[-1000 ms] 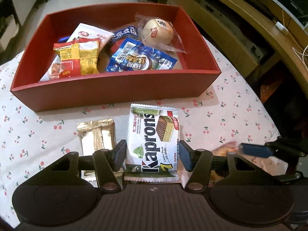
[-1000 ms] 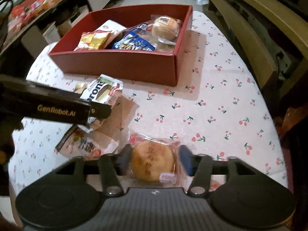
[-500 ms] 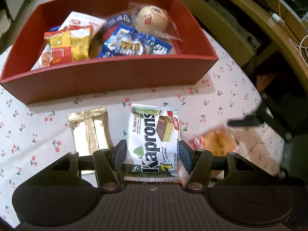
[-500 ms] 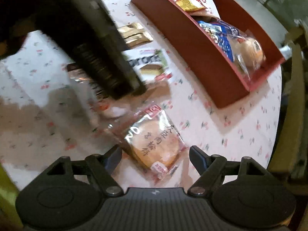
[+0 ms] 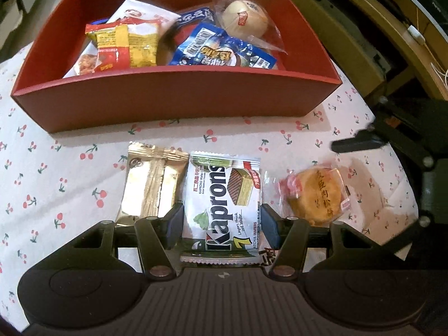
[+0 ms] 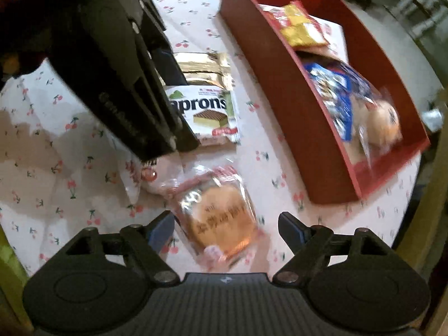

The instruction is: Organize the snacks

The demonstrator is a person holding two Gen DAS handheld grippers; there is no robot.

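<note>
So my right gripper (image 6: pixel 226 228) is letting go right now: the jaws are opening wide, and compared with a second ago, when they sat tight around the round golden pastry in its clear crinkly wrapper (image 6: pixel 221 218), the blue pads are now well clear of it on both sides. The wrist has also rolled round, so the pastry lies slanted between the jaws on the white cherry-print tablecloth (image 6: pixel 70 168), not held by anything.

My left gripper (image 5: pixel 221 221) hasn't changed: it's clamped on the lower half of the white and green Kaprons wafer packet (image 5: pixel 224 196), pads pressed to both edges. A shiny gold foil packet (image 5: pixel 151 182) lies just beside it on one side, the pastry near it on the other.

Further out, the red rectangular cardboard box (image 5: pixel 173 100) already has a yellow-red chip bag (image 5: pixel 123 46), a blue bag (image 5: pixel 221 53) and a pale round bun in clear plastic (image 5: pixel 246 19) inside.

My read: the pastry isn't boxed yet, I've just re-angled for a new grab, so three snacks remain outside the box.
</note>
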